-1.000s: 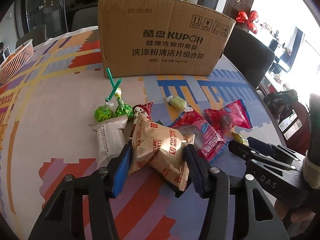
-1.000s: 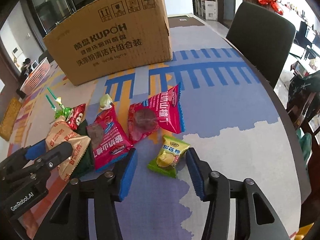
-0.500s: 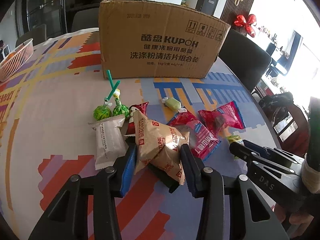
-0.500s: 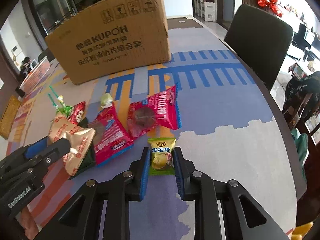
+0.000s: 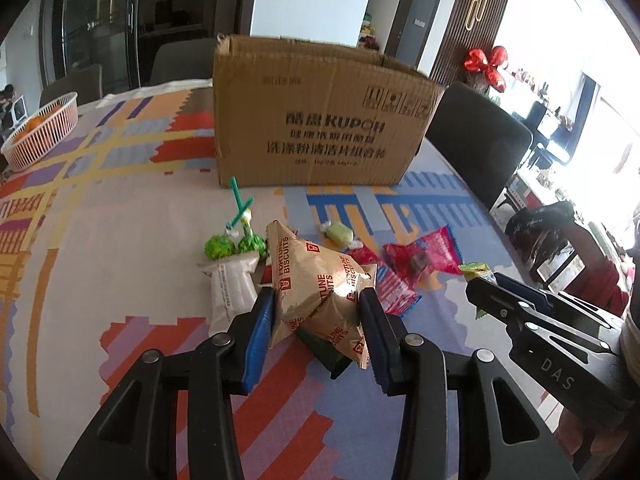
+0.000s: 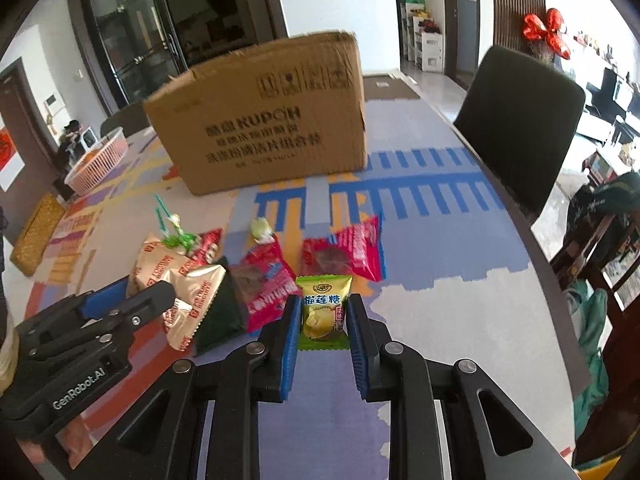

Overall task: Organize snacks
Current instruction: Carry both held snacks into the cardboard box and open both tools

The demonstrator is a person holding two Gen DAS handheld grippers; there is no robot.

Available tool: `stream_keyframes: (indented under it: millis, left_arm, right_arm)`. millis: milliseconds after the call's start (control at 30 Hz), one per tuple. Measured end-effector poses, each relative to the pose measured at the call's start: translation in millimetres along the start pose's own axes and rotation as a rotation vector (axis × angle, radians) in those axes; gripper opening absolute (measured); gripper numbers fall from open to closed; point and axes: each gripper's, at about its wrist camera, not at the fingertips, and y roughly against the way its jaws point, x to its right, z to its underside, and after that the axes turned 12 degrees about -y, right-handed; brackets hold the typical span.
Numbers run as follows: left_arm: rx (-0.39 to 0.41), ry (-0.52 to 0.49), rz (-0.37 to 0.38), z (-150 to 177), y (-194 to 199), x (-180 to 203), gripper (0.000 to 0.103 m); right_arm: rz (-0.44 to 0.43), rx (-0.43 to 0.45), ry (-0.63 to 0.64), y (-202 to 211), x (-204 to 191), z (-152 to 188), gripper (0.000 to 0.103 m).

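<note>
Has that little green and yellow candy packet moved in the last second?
Yes. The candy packet lay flat on the table; now the right gripper has clamped it and lifted it toward the cardboard box.

At the lower centre of the frame, a small green durian candy packet (image 6: 323,311) is clamped between the blue pads of the right gripper (image 6: 323,330). At the lower left, the left gripper (image 6: 160,300) is seen closed on a tan biscuit bag (image 6: 188,280); a dark green packet (image 6: 220,312) hangs just below it, apparently caught in the same grip. Two pink-red snack packets (image 6: 344,254) are spread on the patterned surface (image 6: 440,280) behind the candy, with green lollipops (image 6: 176,236) to the left. A brown cardboard box (image 6: 264,120) is set at the upper centre, a pink basket (image 6: 98,160) at the far left, and a dark chair (image 6: 520,120) at the right.
</note>
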Motion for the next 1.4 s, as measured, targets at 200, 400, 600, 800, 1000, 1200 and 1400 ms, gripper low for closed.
stream_keyframes:
  millis: [200,400,600,800,1000,1200,1400]
  left_arm:
    - [0.061,-0.013,-0.016,-15,21,-1,0.043]
    - [0.116,-0.03,-0.038,-36,36,-4,0.043]
    - [0.164,-0.046,-0.074,-59,46,-11,0.043]
    - [0.206,-0.064,-0.106,-84,55,-18,0.043]
    - [0.244,-0.075,-0.119,-111,61,-25,0.043]
    - [0.268,-0.09,-0.13,-136,60,-30,0.043]
    - [0.26,-0.102,-0.144,-158,47,-38,0.043]
  right_arm:
    - [-0.031,0.06,0.023,21,-12,-12,0.024]
    - [-0.061,0.117,0.037,38,-24,-28,0.024]
    - [-0.094,0.152,0.044,45,-37,-48,0.024]
    - [-0.123,0.18,0.055,45,-51,-70,0.024]
    - [-0.148,0.2,0.062,45,-61,-96,0.024]
    - [-0.156,0.214,0.06,40,-68,-127,0.024]
    - [-0.15,0.215,0.069,27,-72,-155,0.024]
